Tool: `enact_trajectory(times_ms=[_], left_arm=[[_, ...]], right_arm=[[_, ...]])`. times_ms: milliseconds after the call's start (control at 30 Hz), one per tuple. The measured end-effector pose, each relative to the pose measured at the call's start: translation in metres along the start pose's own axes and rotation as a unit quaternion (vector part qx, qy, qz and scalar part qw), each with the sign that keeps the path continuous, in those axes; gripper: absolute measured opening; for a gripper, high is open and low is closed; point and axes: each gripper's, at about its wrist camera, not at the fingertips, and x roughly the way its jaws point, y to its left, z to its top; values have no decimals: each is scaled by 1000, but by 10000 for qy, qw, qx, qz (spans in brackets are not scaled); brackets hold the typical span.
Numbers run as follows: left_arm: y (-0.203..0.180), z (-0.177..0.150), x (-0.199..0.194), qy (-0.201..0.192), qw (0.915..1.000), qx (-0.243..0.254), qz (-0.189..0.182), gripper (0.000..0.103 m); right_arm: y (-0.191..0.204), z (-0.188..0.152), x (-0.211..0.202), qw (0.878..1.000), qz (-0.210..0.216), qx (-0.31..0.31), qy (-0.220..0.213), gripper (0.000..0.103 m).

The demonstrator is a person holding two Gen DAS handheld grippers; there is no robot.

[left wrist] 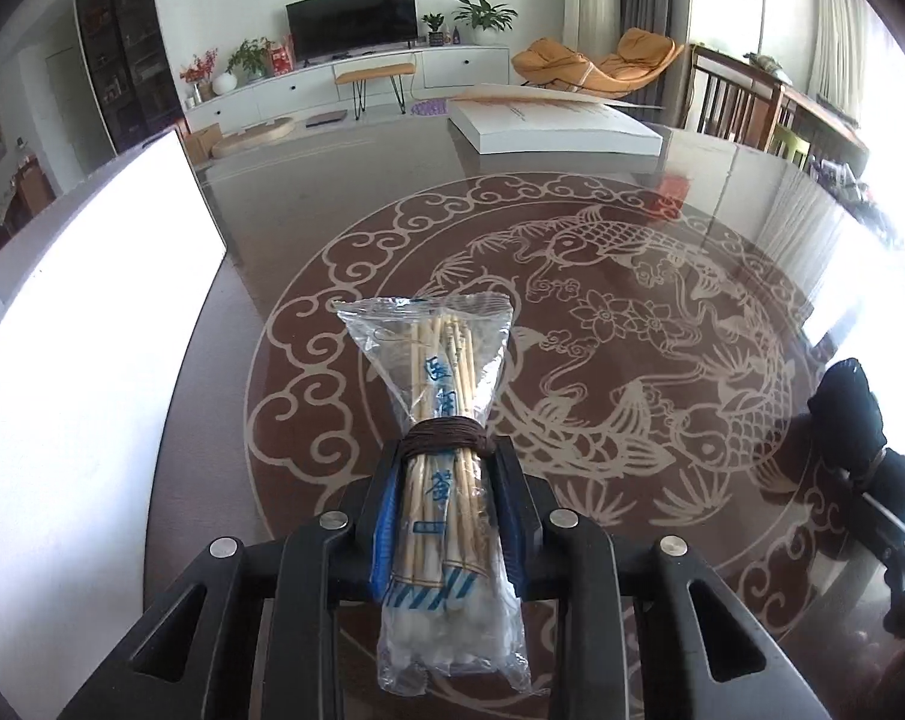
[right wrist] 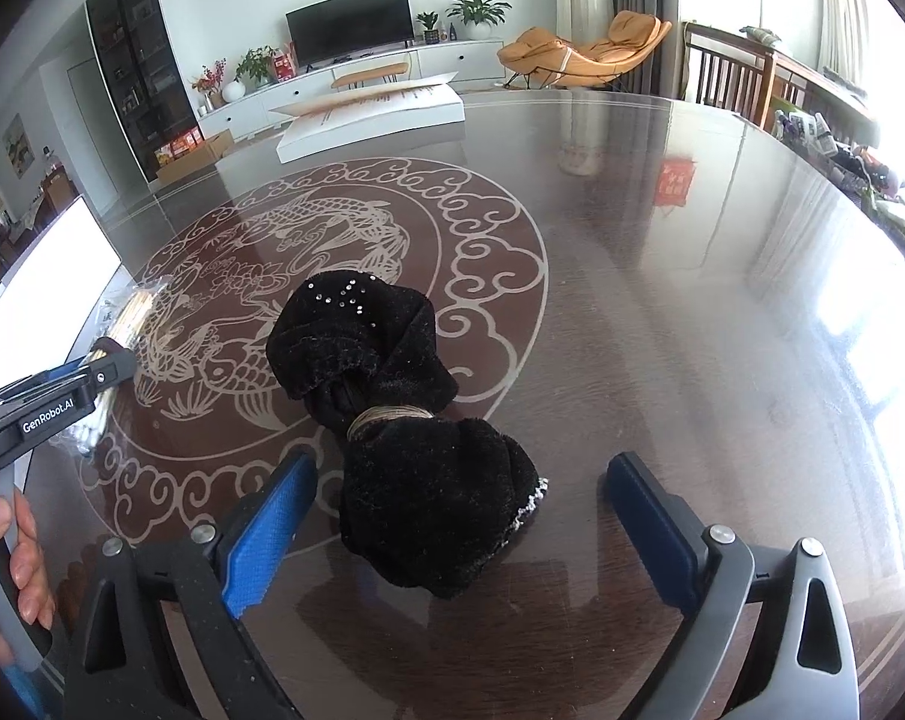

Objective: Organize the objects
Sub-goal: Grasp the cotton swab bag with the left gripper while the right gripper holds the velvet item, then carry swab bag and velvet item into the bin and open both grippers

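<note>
My left gripper (left wrist: pixel 443 456) is shut on a clear plastic bag of wooden cotton swabs (left wrist: pixel 437 396), bound in the middle by a brown cord, just above the dark glass table. The bag also shows in the right wrist view (right wrist: pixel 122 324), held by the left gripper (right wrist: pixel 101 375). My right gripper (right wrist: pixel 461 480) is open, with its blue pads (right wrist: pixel 272 531) on either side of a black velvet cloth bundle (right wrist: pixel 404 420) tied with a tan band. The bundle lies on the table between the fingers, apart from both. It shows at the right edge of the left wrist view (left wrist: pixel 848 414).
The table (right wrist: pixel 662 300) has a fish-and-cloud pattern under glass. A flat white box (left wrist: pixel 554 126) lies at the far side, also in the right wrist view (right wrist: pixel 368 117). A bright white panel (left wrist: pixel 92 360) stands at the left. Wooden chairs (left wrist: pixel 734 102) stand beyond the right edge.
</note>
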Motion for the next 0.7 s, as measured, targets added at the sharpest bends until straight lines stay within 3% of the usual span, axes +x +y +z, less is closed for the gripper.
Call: enact_trajectory(times_ms=[133, 200, 300, 367, 400, 433, 500, 600, 700], left_arm=[[-4, -28, -23, -67, 9990, -102, -421, 28], [-4, -41, -35, -88, 9982, -166, -576, 28], [-10, -52, -45, -121, 9976, -108, -666, 28], [-12, -55, -49, -123, 9971, -139, -743, 28], [-11, -56, -51, -130, 9968, -184, -770, 28], [-8, -56, -55, -175, 9962, -257, -809, 28], [-1, -54, -65, -323, 9950, -384, -862, 28], [8, -48, -89, -531, 9918, -527, -1038, 28], [23, -39, -123, -761, 9855, -768, -1305, 28]], right_arm=[[-1, 9, 4, 9987, 204, -174, 427, 102], [0, 20, 1, 9960, 498, -331, 660, 96], [19, 36, 6, 9876, 232, -1122, 1069, 91], [34, 40, 12, 9798, 209, -1565, 1225, 66], [40, 39, 17, 9754, 74, -1749, 1337, 36], [43, 39, 17, 9743, -71, -1797, 1357, 33], [42, 39, 7, 9811, -134, -1517, 1194, 31], [40, 36, -16, 9901, 427, -862, 1023, 31], [58, 33, -42, 9905, 699, -797, 873, 31]])
